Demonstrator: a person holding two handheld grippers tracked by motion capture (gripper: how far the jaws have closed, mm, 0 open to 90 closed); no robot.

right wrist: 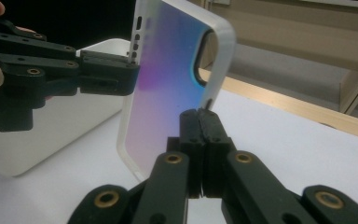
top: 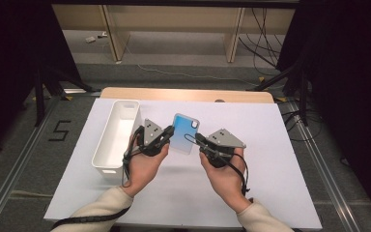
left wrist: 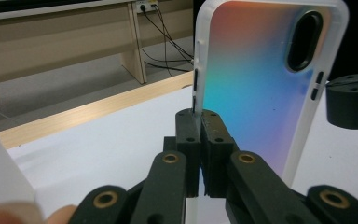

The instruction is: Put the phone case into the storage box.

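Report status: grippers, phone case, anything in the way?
Left gripper shut on the phone case rim; right gripper shut on the opposite rim. Case held off the table between them. White bin at left, clear of the case.

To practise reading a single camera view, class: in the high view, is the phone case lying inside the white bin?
No: the phone case is held up between the two tools, beside the white bin, not in it.

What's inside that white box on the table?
The white box looks empty in the high view: its pale floor shows bare. The left gripper, shut on the phone case, hides a small part of its right rim; its near inner wall cannot be seen.
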